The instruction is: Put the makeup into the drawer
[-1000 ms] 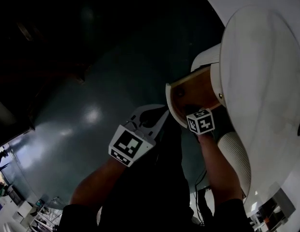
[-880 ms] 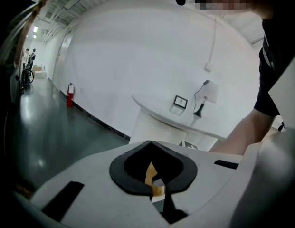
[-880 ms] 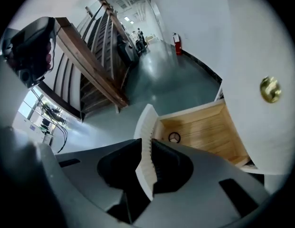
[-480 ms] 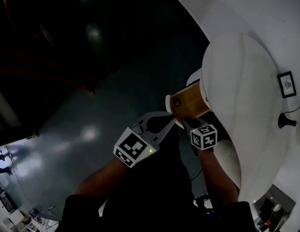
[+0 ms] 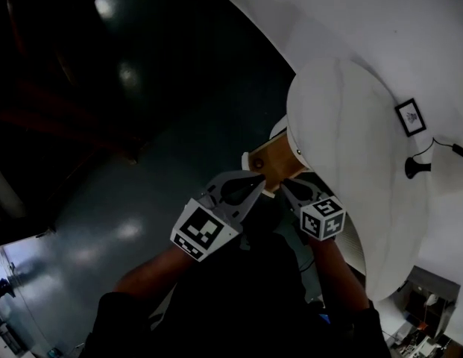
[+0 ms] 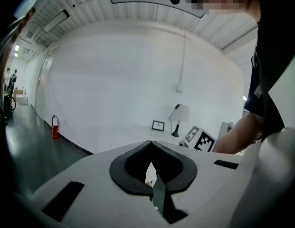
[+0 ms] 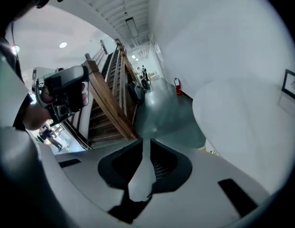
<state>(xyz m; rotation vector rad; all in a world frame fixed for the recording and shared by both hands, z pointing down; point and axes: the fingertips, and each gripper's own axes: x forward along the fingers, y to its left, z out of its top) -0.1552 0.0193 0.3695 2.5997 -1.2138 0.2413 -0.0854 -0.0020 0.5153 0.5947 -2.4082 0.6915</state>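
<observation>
A wooden drawer (image 5: 270,166) juts out from under the round white table (image 5: 343,125). No makeup shows in any view. My left gripper (image 5: 255,180) hangs just in front of the drawer, shut and empty; in its own view the left gripper (image 6: 149,164) tips meet. My right gripper (image 5: 288,186) is beside it, below the drawer and the table's edge. Seen in its own view, the right gripper (image 7: 144,144) jaws stand a narrow slit apart with nothing between them. The drawer's inside is hidden.
A small picture frame (image 5: 410,116) and a lamp (image 5: 419,166) stand on the table. Dark glossy floor (image 5: 142,125) spreads to the left. A wooden staircase (image 7: 109,108) rises beyond it. A fire extinguisher (image 6: 55,127) stands by the white wall.
Both grippers have lifted up and away from the drawer. The right gripper's jaws were at the drawer's mouth a second ago and are now outside it. The drawer looks smaller and farther off.
</observation>
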